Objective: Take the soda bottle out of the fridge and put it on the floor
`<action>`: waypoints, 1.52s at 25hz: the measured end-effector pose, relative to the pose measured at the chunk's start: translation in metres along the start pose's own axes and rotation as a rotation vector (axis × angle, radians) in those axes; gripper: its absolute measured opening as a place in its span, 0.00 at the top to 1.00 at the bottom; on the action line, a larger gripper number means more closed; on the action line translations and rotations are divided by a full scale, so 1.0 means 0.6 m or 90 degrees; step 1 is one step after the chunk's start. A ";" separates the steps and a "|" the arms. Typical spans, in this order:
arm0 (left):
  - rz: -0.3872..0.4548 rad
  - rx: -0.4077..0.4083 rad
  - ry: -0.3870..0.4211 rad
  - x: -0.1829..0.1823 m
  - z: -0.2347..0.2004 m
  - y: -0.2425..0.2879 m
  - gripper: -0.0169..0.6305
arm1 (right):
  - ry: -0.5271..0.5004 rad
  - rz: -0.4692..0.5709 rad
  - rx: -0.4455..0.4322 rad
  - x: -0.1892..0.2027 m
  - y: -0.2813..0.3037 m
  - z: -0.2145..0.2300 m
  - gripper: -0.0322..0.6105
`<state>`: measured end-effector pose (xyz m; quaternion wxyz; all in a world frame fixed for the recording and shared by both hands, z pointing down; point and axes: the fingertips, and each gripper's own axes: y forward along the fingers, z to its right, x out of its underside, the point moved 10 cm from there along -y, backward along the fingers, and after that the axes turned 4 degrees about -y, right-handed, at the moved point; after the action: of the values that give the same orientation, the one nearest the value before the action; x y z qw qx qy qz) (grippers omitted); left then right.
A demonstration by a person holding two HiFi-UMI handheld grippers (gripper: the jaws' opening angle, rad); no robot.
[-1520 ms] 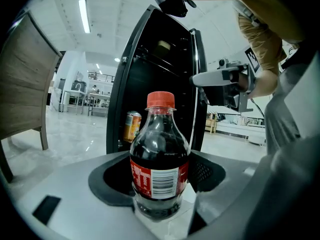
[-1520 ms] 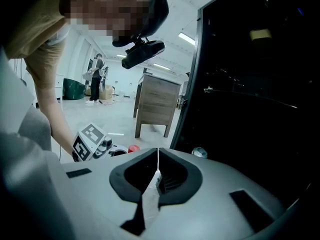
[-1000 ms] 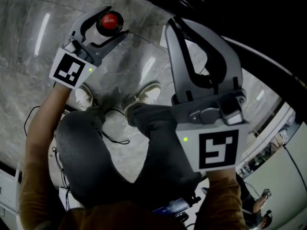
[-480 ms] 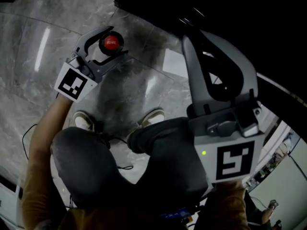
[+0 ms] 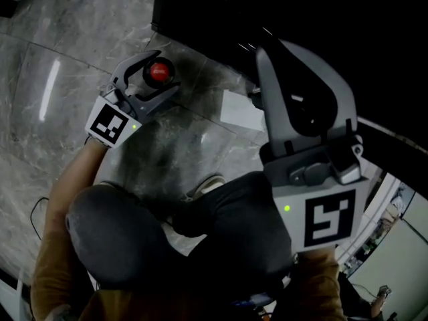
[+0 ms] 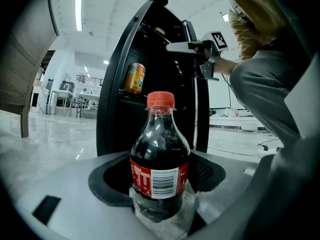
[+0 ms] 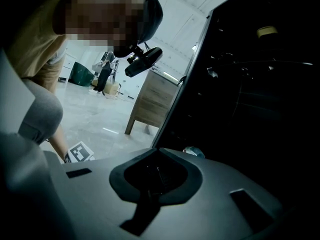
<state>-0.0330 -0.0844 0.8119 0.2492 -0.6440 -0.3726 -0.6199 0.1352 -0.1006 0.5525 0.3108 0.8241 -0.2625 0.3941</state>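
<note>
Head view. The soda bottle was seen from above, red cap up, clamped between the jaws of the left gripper. It was already out of the fridge and held over the grey marble floor, just in front of the fridge's open lower edge. The person was crouched, one shoe showing below the bent knees. The right gripper was held higher and nearer the camera, toward the dark fridge opening, with its jaws drawn together at the tips.

Left gripper view. The bottle was noted upright, and the jaws were closed round its lower body below the label. An orange can was seen on a shelf of the fridge behind. The bottle's base was hidden by the jaws, so contact with the floor could not be told.

Right gripper view. The jaws were seen meeting, with nothing between them. The dark fridge interior lay to the right, and a wooden cabinet stood well apart across the floor.

Step judged: removal done, set-down in hand. Next move judged: the bottle to be kept vertical and lowered until its base sits flat on the floor clear of the fridge edge. The left jaws should then be opened and drawn back level, so the bottle is not tipped.
</note>
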 end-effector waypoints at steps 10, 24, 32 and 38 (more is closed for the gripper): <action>-0.018 -0.025 -0.010 0.042 -0.003 0.014 0.50 | 0.002 0.001 -0.006 0.011 0.002 -0.001 0.94; -0.030 -0.060 -0.040 0.069 0.005 0.028 0.50 | -0.005 0.005 -0.041 0.016 0.010 -0.022 0.94; -0.048 -0.051 -0.028 0.082 0.012 0.037 0.50 | 0.002 0.006 -0.043 0.022 0.002 -0.021 0.94; -0.062 -0.044 -0.004 0.099 0.014 0.030 0.50 | 0.006 0.011 -0.038 0.024 0.005 -0.017 0.94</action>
<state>-0.0161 -0.0783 0.8718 0.1950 -0.6352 -0.3829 -0.6418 0.1360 -0.0982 0.5701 0.3332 0.8103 -0.2798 0.3925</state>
